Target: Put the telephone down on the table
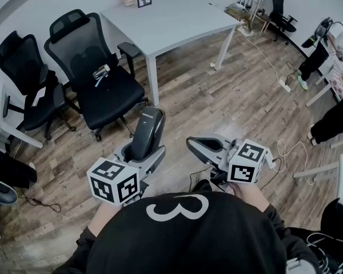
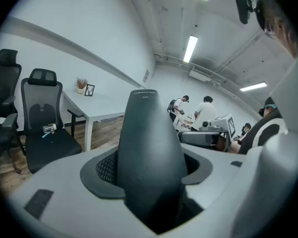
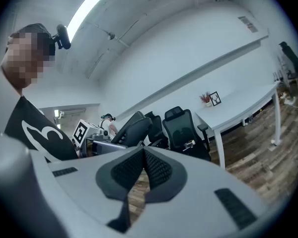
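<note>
Wood floor (image 1: 228, 96) of an office; white counter (image 1: 171, 16) at 12 o'clock, black chairs (image 1: 97, 73) at 10 o'clock. Left gripper (image 1: 144, 153), at 7 o'clock: fingers (image 2: 102, 170) clamp the dark telephone (image 1: 147, 131), upright in the air, well apart from the counter. Right gripper (image 1: 195, 144), at 5 o'clock: fingers together, empty.

One telephone (image 1: 148, 133), perhaps three chairs (image 1: 97, 73)
</note>
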`<state>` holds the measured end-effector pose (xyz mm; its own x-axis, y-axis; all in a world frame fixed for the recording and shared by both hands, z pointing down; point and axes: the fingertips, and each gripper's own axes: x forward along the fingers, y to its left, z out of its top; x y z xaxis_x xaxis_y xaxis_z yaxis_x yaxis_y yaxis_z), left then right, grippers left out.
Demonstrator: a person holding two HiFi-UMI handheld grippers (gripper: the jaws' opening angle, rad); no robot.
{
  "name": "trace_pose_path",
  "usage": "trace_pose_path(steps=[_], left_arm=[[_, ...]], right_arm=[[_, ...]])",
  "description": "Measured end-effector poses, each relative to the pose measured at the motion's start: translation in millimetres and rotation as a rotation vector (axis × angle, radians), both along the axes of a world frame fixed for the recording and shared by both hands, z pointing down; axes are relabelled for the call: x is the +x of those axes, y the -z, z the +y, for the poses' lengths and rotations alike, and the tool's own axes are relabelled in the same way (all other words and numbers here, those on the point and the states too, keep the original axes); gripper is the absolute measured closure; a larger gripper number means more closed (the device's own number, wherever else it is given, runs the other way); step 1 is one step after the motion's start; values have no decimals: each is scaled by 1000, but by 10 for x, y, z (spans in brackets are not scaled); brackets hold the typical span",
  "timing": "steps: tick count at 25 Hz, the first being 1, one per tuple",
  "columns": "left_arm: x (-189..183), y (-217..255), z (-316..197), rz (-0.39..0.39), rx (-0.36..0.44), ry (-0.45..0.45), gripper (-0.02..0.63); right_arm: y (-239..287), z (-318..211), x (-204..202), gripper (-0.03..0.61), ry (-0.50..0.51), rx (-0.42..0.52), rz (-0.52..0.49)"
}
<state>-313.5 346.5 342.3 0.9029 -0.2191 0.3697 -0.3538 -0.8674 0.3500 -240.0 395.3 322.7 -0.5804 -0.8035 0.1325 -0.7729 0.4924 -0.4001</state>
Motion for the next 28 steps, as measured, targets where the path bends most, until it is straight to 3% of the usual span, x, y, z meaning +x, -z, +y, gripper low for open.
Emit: trace_pose_path(steps=[18,28], left_arm=[[-121,30,1,44,-15,-23,324],[81,-81,-127,0,-18,-26,324]], right_arm=[[37,-1,-175,571,-15,-3,-9],[-68,-116,37,571,-17,3,-77]])
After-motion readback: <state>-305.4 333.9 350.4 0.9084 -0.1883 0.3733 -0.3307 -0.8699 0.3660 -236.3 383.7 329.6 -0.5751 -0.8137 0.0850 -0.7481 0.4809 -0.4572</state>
